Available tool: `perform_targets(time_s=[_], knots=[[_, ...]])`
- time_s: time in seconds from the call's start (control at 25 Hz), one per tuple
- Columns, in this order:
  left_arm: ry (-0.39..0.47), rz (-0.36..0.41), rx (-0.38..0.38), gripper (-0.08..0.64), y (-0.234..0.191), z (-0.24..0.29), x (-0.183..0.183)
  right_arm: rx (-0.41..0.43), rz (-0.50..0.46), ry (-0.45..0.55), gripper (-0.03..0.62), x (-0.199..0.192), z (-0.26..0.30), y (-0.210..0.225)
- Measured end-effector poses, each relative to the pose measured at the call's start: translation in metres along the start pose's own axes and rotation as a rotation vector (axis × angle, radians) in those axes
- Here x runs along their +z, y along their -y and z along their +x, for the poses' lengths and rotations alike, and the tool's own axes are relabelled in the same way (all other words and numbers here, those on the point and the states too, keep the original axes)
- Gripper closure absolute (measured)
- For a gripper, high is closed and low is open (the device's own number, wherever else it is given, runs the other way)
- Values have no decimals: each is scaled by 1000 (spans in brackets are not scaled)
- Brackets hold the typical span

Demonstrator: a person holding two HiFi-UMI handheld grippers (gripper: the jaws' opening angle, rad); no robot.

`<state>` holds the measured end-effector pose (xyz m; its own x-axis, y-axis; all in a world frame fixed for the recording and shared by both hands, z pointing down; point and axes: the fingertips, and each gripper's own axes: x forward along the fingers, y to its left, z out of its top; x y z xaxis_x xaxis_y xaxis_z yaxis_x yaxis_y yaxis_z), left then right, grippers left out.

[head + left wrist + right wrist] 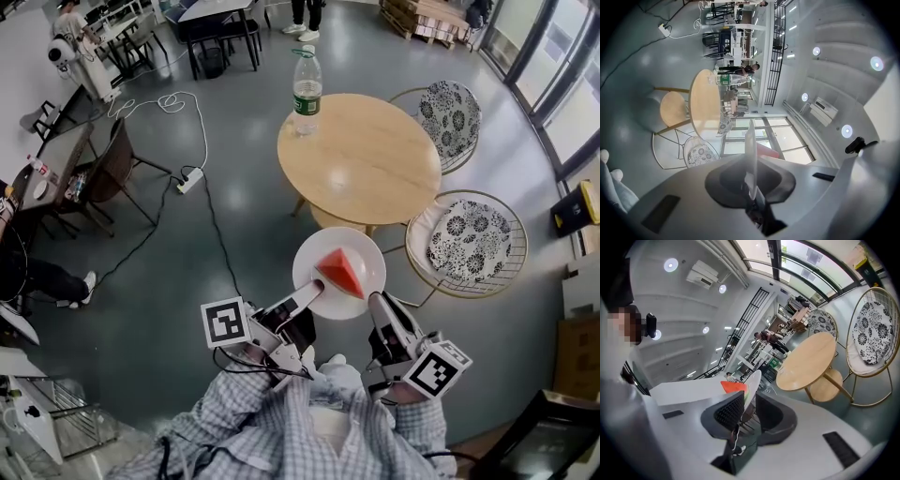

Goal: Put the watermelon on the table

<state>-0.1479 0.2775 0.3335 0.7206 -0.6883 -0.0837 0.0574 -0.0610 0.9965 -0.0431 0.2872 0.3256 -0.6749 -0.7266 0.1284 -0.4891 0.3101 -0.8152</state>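
Observation:
A red watermelon wedge [339,270] lies on a white plate [361,251] held in the air in front of a round wooden table [361,159]. My left gripper [317,289] is shut on the plate's near-left rim; in the left gripper view the plate [751,145] stands edge-on, pinched between the jaws of the left gripper [751,177]. My right gripper [377,302] is at the near-right rim. In the right gripper view the plate's rim [754,379] and the wedge [733,386] sit between the jaws of the right gripper [749,404], which stand apart with a gap showing.
A water bottle [307,94] stands at the table's far left edge. Two patterned wire chairs [448,112] [469,242] stand to the table's right. A power strip [189,180] and cables lie on the grey floor at left. More tables and people are at the back.

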Motion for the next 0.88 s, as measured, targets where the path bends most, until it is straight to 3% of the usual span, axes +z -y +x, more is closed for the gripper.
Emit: perform_targets(time_s=[0.52,0.88], knots=[[-43,7,-9,528,3,-9,8,-32,-28,62,512,-8,5,-10],[-24,7,-12,528,-2,1,19,-20,-29,43,512,-2,17,-1]])
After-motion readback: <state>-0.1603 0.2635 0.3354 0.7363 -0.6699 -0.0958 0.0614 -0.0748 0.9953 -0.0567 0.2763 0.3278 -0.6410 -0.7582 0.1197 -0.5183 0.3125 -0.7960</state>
